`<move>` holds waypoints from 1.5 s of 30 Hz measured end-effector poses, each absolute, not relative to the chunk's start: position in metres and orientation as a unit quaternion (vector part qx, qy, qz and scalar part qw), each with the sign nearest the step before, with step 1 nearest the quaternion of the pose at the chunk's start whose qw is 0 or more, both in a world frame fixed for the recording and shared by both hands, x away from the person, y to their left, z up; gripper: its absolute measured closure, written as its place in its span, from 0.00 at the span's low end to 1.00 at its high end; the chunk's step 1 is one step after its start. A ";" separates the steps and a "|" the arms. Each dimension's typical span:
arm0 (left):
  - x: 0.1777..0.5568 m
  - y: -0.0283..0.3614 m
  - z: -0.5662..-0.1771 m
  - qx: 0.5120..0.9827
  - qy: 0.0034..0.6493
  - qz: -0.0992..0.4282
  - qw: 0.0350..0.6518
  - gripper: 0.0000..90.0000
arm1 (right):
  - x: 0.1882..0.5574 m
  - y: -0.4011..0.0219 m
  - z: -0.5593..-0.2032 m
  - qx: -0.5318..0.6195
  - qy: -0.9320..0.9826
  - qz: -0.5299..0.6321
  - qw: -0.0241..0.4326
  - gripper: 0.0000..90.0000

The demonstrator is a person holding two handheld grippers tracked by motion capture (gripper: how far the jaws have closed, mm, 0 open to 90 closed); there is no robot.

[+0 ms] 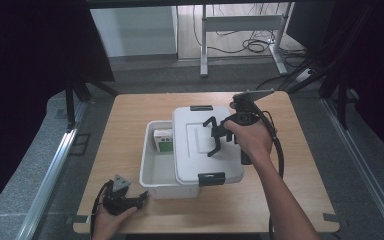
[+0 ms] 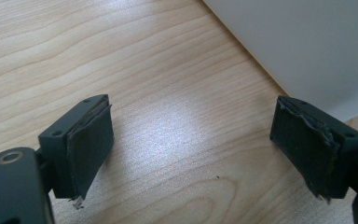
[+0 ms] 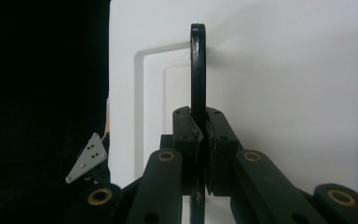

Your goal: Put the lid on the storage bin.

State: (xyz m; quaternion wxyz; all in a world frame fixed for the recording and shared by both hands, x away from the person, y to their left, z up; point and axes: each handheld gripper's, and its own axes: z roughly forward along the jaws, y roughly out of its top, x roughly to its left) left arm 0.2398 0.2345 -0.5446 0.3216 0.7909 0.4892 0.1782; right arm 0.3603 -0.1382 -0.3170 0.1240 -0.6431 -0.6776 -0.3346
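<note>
Our left gripper (image 1: 141,198) is black, with a grey three-cornered plate on top and a black cable looping from it; its pads (image 2: 91,140) are dark rubber, frayed at the edges; our right gripper (image 3: 200,154) is black too, its linked arms pinned with brass-ringed pivots and small screws; both forearms are bare, without sleeves.

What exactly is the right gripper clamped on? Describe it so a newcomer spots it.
On the wooden table sits a white bin with its white lid shifted right. The right gripper pinches the lid's handle: a thin black bar, unlike the black end latches.
</note>
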 end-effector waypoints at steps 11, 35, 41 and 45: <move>0.240 0.235 -0.545 0.791 0.489 0.178 0.321 0.15 | 0.364 -0.112 -0.320 -0.641 -0.680 -0.329 0.136 0.94; 0.240 0.235 -0.545 0.791 0.489 0.178 0.322 0.15 | 0.365 -0.053 -0.328 -0.648 -0.683 -0.300 0.151 0.94; 0.240 0.235 -0.545 0.791 0.489 0.178 0.322 0.14 | 0.366 -0.044 -0.336 -0.660 -0.676 -0.291 0.151 0.94; 0.240 0.235 -0.545 0.791 0.489 0.178 0.322 0.14 | 0.367 -0.040 -0.339 -0.666 -0.672 -0.286 0.150 0.94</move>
